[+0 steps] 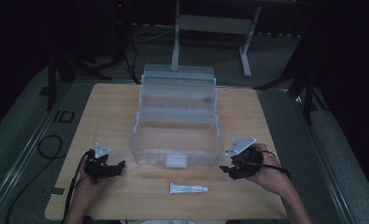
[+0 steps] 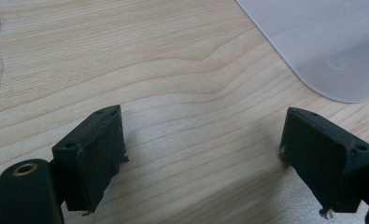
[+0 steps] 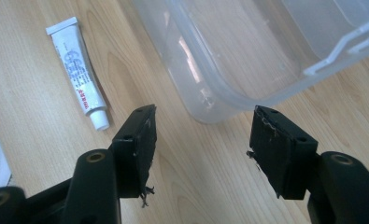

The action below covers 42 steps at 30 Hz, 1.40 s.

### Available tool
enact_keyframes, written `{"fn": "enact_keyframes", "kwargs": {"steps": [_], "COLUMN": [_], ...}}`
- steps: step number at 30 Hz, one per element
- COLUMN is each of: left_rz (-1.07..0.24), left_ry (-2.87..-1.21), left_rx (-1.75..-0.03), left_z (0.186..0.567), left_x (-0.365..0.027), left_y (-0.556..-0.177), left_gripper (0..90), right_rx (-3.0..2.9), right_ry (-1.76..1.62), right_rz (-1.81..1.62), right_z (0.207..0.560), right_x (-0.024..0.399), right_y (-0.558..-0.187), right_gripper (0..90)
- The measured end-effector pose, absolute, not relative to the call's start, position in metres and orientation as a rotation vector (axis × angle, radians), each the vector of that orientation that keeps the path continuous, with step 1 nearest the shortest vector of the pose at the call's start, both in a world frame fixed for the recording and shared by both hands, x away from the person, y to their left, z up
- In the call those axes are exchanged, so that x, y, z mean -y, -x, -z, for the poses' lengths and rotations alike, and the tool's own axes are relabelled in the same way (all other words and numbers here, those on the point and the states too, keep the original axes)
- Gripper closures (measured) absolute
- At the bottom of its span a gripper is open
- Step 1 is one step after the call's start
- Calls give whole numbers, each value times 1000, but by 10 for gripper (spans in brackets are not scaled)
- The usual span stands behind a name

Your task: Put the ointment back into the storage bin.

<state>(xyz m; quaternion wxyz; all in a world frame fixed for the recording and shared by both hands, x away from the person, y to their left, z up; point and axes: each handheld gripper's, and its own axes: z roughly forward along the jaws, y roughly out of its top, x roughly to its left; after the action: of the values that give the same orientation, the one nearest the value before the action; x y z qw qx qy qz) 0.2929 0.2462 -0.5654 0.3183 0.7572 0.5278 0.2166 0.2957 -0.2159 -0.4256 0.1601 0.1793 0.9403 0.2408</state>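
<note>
Both grippers low and open

The left gripper (image 1: 118, 167) sits in the person's left hand (image 1: 86, 179) at the near left, its forearm entering from the bottom edge, jaws pointing right and spread wide with nothing between them. The right gripper (image 1: 225, 161) sits in the right hand (image 1: 266, 172) at the near right, forearm angling in from the bottom right corner, jaws pointing left and also parted, gripping nothing. Each carries a grey three-cornered plate on top and trails a black cable
</note>
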Motion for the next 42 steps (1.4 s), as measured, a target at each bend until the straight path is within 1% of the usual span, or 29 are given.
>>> {"fn": "enact_keyframes", "kwargs": {"steps": [34,42], "left_rz": [-570,-570], "left_ry": [-1992,-1992], "left_rx": [-1388,-1389], "left_z": [565,565], "left_x": [-246,-246], "left_y": [-293,-293], "left_gripper": [144,144], "right_rx": [-2796,-2834], "right_ry": [-333,-283], "right_rz": [-575,-533], "right_z": [416,420], "right_x": [182,173], "right_y": [-296,-295], "right_gripper": [405,408]}}
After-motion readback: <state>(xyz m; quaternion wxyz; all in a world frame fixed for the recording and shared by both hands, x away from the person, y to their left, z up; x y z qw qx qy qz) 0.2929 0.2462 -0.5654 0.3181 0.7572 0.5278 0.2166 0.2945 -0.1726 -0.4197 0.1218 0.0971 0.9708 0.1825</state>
